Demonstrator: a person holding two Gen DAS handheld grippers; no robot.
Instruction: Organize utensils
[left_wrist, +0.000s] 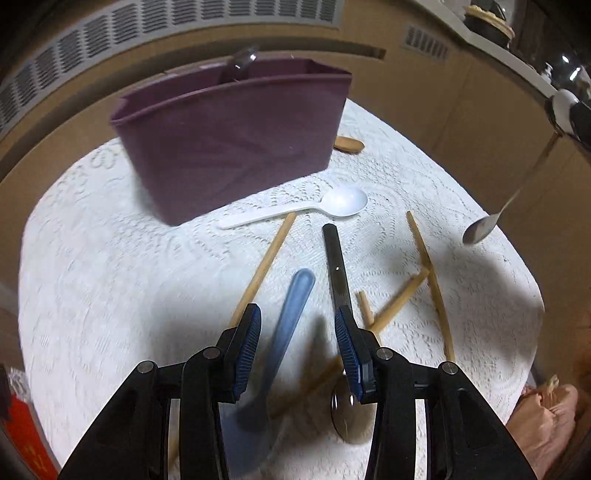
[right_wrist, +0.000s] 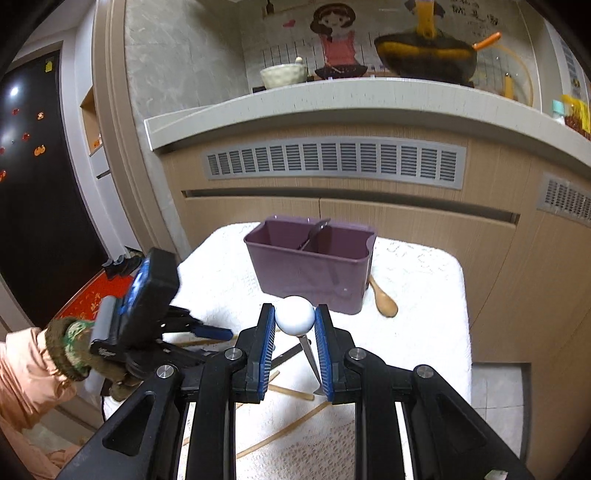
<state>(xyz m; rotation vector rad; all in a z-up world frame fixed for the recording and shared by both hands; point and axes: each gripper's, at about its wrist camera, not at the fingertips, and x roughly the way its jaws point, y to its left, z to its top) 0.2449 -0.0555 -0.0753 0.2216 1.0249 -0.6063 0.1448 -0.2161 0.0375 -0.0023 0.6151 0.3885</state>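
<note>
left gripper (left_wrist: 297, 334): fingers apart, empty | right gripper (right_wrist: 294, 325): fingers pinching, seemingly, metal spoon (right_wrist: 295, 316)

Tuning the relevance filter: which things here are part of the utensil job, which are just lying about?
Job: purple caddy, white plastic spoon, chopsticks, blue utensil, black-handled spoon, wooden spoon, metal spoon in right gripper.
Lying about: wok, bowl, vent grille, red mat.

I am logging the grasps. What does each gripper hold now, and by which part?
The right gripper holds a metal spoon by the white round end of its handle; the bowl hangs down. The left gripper is open and holds nothing.
</note>
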